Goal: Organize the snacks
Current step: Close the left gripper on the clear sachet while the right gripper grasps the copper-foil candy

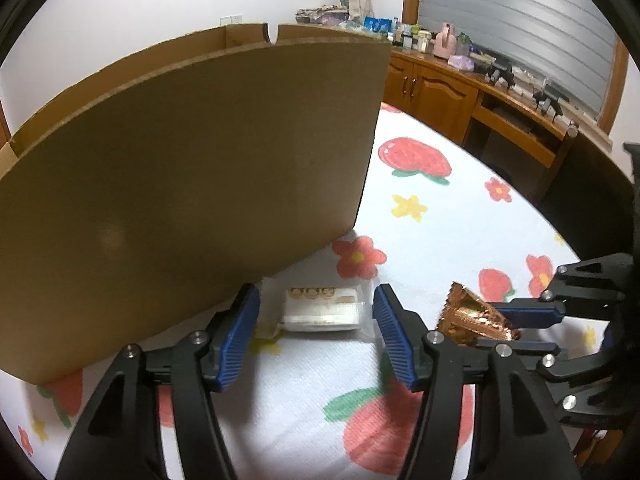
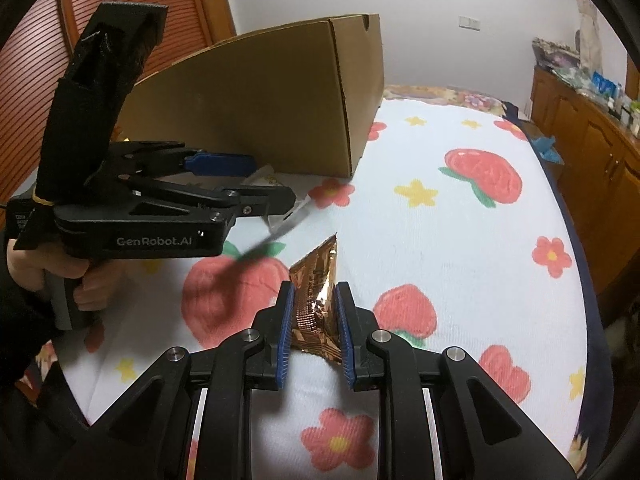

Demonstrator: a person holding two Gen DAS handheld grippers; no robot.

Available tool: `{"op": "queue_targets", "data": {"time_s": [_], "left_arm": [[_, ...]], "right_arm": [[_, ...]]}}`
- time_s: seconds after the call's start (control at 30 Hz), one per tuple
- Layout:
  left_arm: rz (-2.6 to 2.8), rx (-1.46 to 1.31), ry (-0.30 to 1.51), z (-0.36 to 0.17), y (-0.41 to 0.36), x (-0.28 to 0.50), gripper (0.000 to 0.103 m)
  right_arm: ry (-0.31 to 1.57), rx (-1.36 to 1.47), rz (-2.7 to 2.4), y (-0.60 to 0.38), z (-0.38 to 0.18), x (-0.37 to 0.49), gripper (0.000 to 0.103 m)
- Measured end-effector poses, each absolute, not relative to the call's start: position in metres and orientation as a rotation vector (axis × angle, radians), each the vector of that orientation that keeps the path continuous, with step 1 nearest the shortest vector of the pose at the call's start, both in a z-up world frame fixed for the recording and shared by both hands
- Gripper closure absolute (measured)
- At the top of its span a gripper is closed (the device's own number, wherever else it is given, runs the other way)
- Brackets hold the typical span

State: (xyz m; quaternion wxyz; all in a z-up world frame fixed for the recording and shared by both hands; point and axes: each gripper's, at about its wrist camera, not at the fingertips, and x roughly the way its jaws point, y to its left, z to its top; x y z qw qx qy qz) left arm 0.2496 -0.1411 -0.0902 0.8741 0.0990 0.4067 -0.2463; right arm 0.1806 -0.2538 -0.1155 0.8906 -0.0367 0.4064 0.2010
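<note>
A white snack packet (image 1: 322, 310) in clear wrap lies on the fruit-print sheet beside a large cardboard box (image 1: 192, 176). My left gripper (image 1: 316, 328) is open, its blue pads on either side of the packet, apart from it. It also shows in the right wrist view (image 2: 266, 182), where the packet (image 2: 290, 214) peeks out under it. My right gripper (image 2: 316, 320) is shut on a copper foil snack packet (image 2: 316, 292), held just above the sheet. In the left wrist view that foil packet (image 1: 476, 316) sits in the right gripper (image 1: 510, 326) at the lower right.
The cardboard box (image 2: 280, 96) stands open-topped on the bed, its tall wall to the left. A wooden cabinet (image 1: 436, 88) cluttered with bottles runs along the far right under a window. A red wooden door (image 2: 132, 8) is at the left.
</note>
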Motion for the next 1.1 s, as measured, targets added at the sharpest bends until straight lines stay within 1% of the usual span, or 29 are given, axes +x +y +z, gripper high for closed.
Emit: {"op": "queue_targets", "data": {"time_s": [0.2,0.37,0.43,0.5,0.53,0.6,0.63,0.77,0.87,1.1], "left_arm": [[-0.531,0.175,0.873,-0.096,-0.138,0.256,0.036],[-0.522,0.215,0.862,-0.098,-0.141,0.253,0.037],[-0.529,0.216,0.86,-0.097,-0.139,0.252,0.042],[-0.543,0.217,0.854,-0.096,-0.139,0.248,0.058],[-0.545,0.217,0.854,-0.095,-0.138,0.247,0.061],[-0.548,0.21,0.855,-0.094,-0.138,0.244,0.073],[-0.549,0.203,0.852,-0.093,-0.136,0.243,0.076],[-0.565,0.171,0.827,-0.085,-0.132,0.234,0.084],[-0.578,0.146,0.808,-0.079,-0.13,0.228,0.092],[-0.576,0.163,0.812,-0.081,-0.131,0.227,0.093]], "right_arm": [[0.846,-0.07,0.417,-0.253,-0.117,0.179,0.084],[0.849,-0.07,0.414,-0.253,-0.117,0.178,0.084],[0.85,-0.069,0.415,-0.253,-0.117,0.179,0.084],[0.85,-0.068,0.415,-0.254,-0.117,0.179,0.084],[0.851,-0.068,0.415,-0.254,-0.117,0.179,0.084],[0.851,-0.067,0.415,-0.254,-0.117,0.179,0.084],[0.85,-0.068,0.415,-0.254,-0.117,0.179,0.084],[0.85,-0.07,0.414,-0.254,-0.117,0.179,0.084],[0.849,-0.078,0.409,-0.253,-0.118,0.179,0.084],[0.844,-0.094,0.397,-0.249,-0.119,0.176,0.084]]}}
